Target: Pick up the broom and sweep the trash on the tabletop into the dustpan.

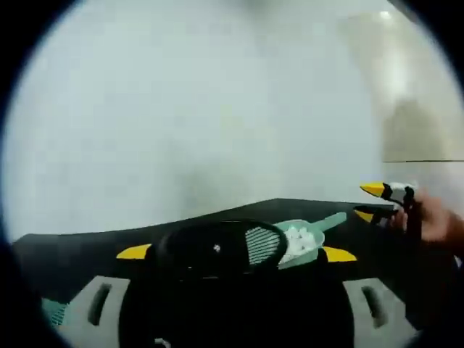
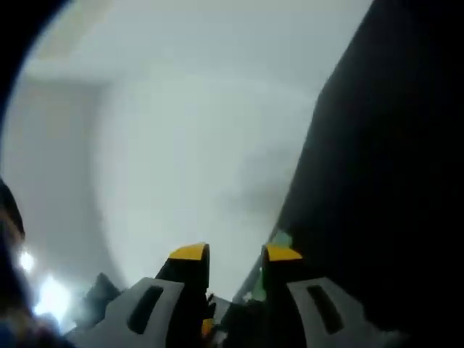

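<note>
Left gripper [image 1: 237,253] sits spread wide over the black tabletop [image 1: 72,246], nothing in it. The dustpan [image 1: 293,241], full of white trash [image 1: 299,240], lies just ahead. Right gripper [image 2: 235,253] looks clamped on a green broom [image 2: 279,239] handle, blurry though.

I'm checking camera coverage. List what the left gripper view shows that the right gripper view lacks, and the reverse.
Left gripper view: a green plastic dustpan holding small white trash pieces, the right gripper and a person's hand. Right gripper view: a small green sliver by its jaws, too blurred to identify. Both: black tabletop, pale wall, yellow-tipped jaws.
</note>
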`<action>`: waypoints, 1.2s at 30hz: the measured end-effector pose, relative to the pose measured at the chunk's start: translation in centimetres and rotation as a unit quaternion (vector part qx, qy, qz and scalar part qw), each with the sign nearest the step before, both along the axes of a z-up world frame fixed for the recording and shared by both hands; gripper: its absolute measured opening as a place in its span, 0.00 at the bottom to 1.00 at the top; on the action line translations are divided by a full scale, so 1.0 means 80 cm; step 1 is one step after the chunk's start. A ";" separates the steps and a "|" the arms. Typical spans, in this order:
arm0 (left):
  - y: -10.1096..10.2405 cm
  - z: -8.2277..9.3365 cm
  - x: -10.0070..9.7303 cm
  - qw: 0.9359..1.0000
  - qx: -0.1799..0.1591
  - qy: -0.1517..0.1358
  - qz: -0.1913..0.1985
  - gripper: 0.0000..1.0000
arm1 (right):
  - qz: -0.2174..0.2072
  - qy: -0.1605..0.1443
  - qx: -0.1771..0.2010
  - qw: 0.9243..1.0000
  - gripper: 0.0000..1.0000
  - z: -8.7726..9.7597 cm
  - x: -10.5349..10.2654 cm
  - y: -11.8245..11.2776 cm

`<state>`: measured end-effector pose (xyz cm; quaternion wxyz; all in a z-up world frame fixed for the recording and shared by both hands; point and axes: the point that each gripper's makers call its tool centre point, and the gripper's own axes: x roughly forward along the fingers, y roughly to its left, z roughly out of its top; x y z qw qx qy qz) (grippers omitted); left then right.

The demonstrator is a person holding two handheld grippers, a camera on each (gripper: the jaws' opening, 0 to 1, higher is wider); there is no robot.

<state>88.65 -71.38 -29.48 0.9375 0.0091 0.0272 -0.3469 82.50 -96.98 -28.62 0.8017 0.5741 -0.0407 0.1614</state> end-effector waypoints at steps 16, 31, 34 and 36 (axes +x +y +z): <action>0.032 0.009 -0.127 0.999 -0.041 0.007 -0.011 0.56 | 0.004 -0.005 0.012 1.000 0.30 0.002 -0.002 0.002; 0.030 -0.017 -0.171 0.997 -0.015 0.070 -0.019 0.59 | 0.003 -0.002 0.002 1.000 0.29 0.001 0.000 0.006; 0.032 0.002 -0.187 0.996 -0.046 0.067 -0.036 0.76 | 0.002 -0.001 0.003 1.000 0.29 0.000 0.001 0.005; 0.043 0.019 -0.198 0.997 -0.032 0.054 -0.041 0.76 | 0.003 -0.002 0.007 1.000 0.29 0.002 0.001 0.004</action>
